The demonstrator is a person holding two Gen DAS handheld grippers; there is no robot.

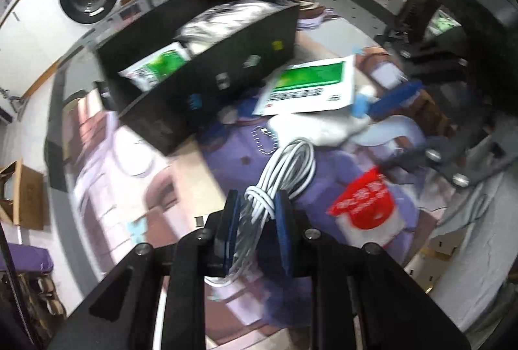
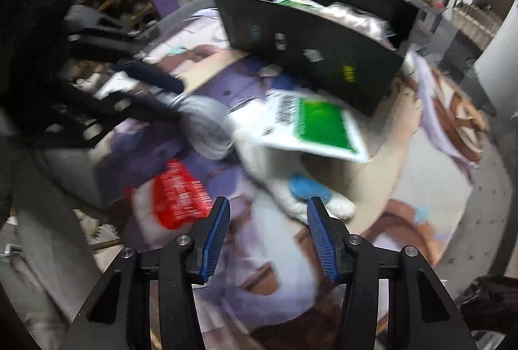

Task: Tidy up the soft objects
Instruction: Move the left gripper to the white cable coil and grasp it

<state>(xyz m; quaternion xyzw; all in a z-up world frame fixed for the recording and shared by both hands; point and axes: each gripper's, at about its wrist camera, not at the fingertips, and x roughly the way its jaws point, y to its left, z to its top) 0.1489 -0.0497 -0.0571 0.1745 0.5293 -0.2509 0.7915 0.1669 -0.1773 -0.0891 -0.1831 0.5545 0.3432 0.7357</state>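
On the table (image 1: 97, 188), under a purple-and-pink printed cloth (image 1: 226, 162), the biggest thing is a black bin (image 1: 226, 71) set toward the far side. Two packets stick up inside the bin: a green-and-white one (image 1: 155, 65) and a silvery one (image 1: 226, 20). Just beside the bin's near wall, a flat green-and-white pouch (image 1: 310, 84) lies on the cloth, partly over a white plush toy (image 1: 323, 126) with a blue patch. Nearer, a red-and-white packet (image 1: 365, 201) lies flat, apart from the pouch.

Left claw (image 1: 257, 204) is clenched on a coiled white cable (image 1: 285, 169); its blue pads pinch the knotted end, while the loop sticks out ahead above the cloth.

Right claw (image 2: 268, 214) is released, jaws standing apart with nothing between them, above the cloth; one pad tip is near the toy's blue patch (image 2: 307, 188) and the other near the red packet. Motion blur hides whether it touches anything.
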